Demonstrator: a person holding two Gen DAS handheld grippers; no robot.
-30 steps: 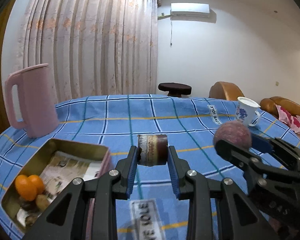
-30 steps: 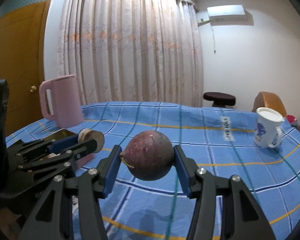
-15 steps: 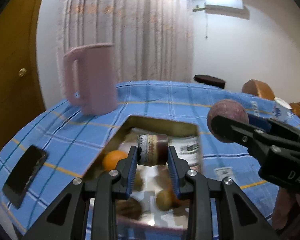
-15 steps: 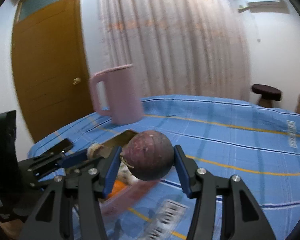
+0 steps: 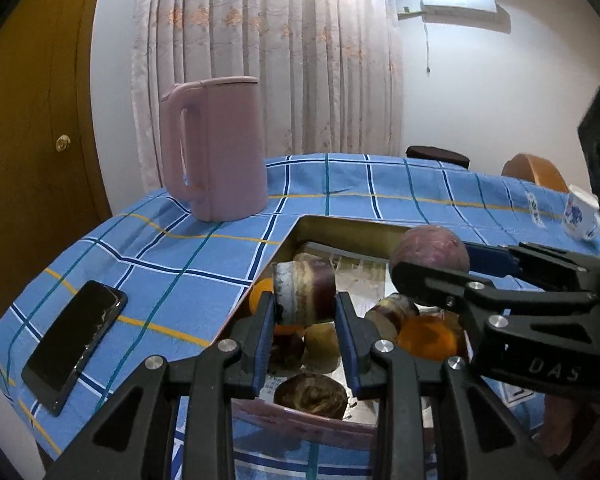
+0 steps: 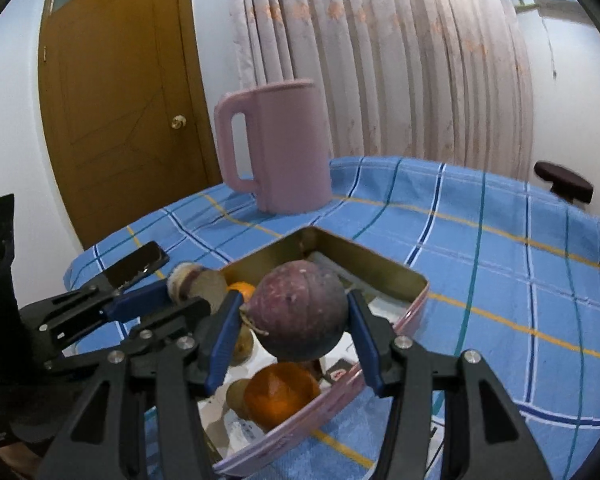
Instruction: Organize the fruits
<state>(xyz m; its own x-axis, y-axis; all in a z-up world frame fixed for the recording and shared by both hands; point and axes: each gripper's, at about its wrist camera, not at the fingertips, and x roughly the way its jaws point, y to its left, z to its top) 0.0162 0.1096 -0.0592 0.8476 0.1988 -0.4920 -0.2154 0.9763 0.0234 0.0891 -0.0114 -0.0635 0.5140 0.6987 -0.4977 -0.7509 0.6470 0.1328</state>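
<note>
The counter [image 5: 204,256] is covered by a blue checked cloth, and the open tin [image 6: 384,268] lying on it serves as the landmark. Behind the tin, an upright pink jug [image 5: 216,148] is seen with its handle turned to the left. To the left of the tin, a dark phone [image 5: 74,340] lies flat on the cloth, and far to its right a white cup with blue flowers [image 5: 580,216] stands partly hidden.

Above the tin's right half, a round purple fruit [image 6: 300,312] is clamped in the right claw [image 6: 294,322]; a dry stem stub points left toward the left pad. No long axis can be made out on it.

Above the tin's left half, a short cut cane piece [image 5: 304,292] is pinched crosswise in the left claw [image 5: 305,312], its long axis level from pad to pad, its pale cut end facing left.

Inside the tin, oranges [image 6: 280,396], a small yellowish fruit [image 5: 320,342] and a dark brown fruit [image 5: 310,394] are lying on printed paper.
</note>
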